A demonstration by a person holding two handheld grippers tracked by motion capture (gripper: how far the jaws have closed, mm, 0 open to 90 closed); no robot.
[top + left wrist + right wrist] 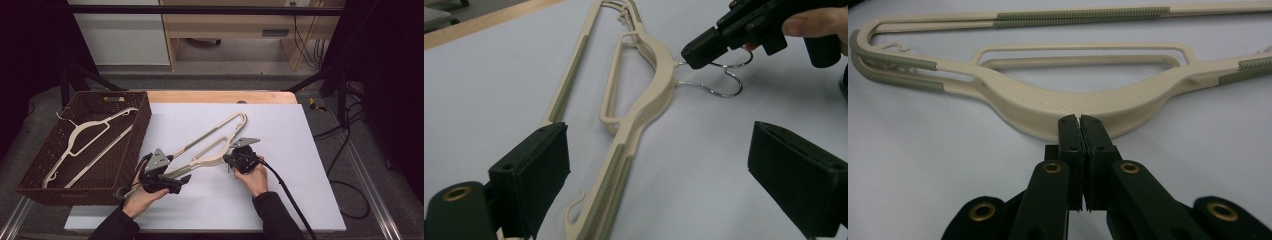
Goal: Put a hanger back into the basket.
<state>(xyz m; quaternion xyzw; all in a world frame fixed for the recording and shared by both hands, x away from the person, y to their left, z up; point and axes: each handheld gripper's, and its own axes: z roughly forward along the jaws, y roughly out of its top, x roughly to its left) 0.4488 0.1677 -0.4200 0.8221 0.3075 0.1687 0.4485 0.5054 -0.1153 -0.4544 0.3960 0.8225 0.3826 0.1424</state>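
From the high view, I have two stacked cream hangers [212, 142] lying on the white board [300, 200] beside the brown basket [142, 125], which already holds one hanger [82, 142]. In the left gripper view, my left gripper [659, 165] stands wide open over the hangers' near arm, gripping nothing. In the right gripper view, my right gripper [1080, 122] is pinched closed at the neck, probably on a wire hook [724, 80] hidden behind its tips. Next I must lift one hanger free toward the basket.

Grippers [165, 182] [235, 159]: black, grey three-cornered top plates, brass rivets at jaw pivots, black cable trailing from right one. Sleeves [272, 215] dark.
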